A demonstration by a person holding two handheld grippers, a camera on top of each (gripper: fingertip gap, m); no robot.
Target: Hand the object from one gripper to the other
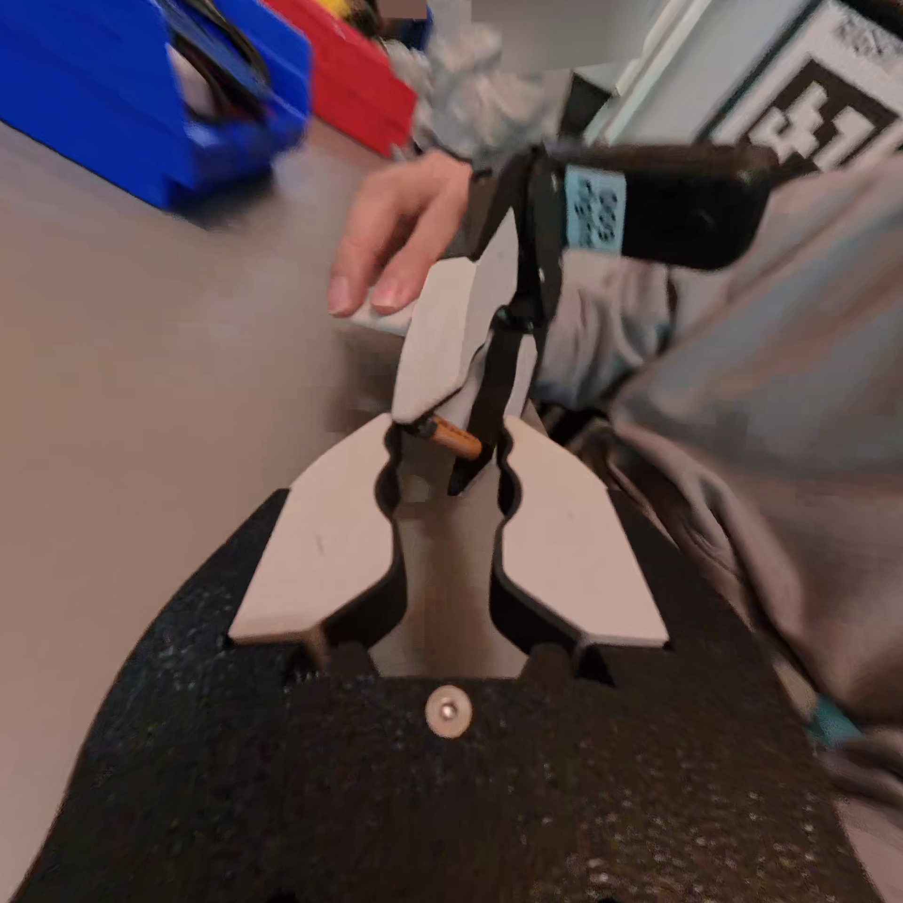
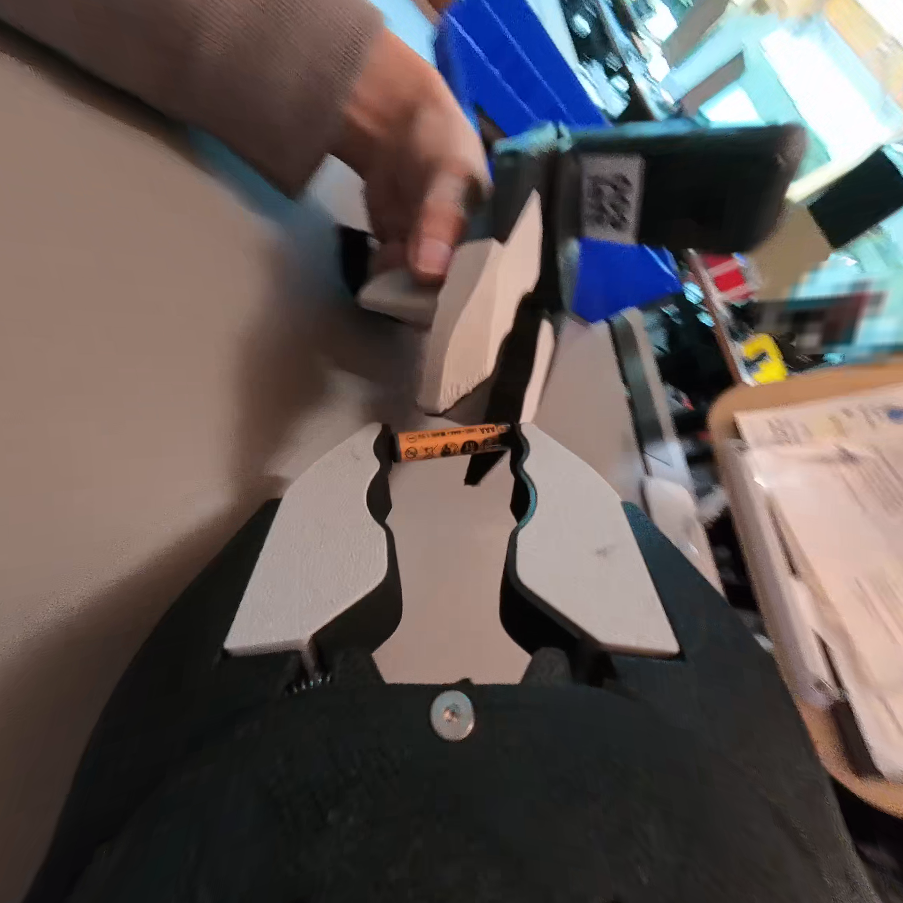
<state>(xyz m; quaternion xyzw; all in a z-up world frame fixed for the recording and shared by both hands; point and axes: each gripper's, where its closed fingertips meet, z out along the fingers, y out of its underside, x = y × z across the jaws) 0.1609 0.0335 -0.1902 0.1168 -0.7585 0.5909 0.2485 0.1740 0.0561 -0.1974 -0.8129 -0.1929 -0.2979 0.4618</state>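
An orange AAA battery (image 2: 447, 447) lies crosswise between the fingertips of my right gripper (image 2: 452, 437), which is shut on its two ends. My left gripper (image 1: 449, 432) is open, with its fingertips on either side of the battery (image 1: 454, 437) and a clear gap to it. In the left wrist view the right gripper comes down from above with the battery at its tips. In the right wrist view the left gripper's fingers (image 2: 459, 342) come down edge-on just above and behind the battery. Both views are blurred.
A blue bin (image 1: 146, 97) and a red bin (image 1: 361, 83) stand at the far side of the tan table (image 1: 122, 391). A person's hand (image 1: 391, 234) and grey sleeve (image 1: 733, 391) are close by. Stacked papers (image 2: 806, 537) lie at the right. My two grippers' fingertips are within a few centimetres of each other.
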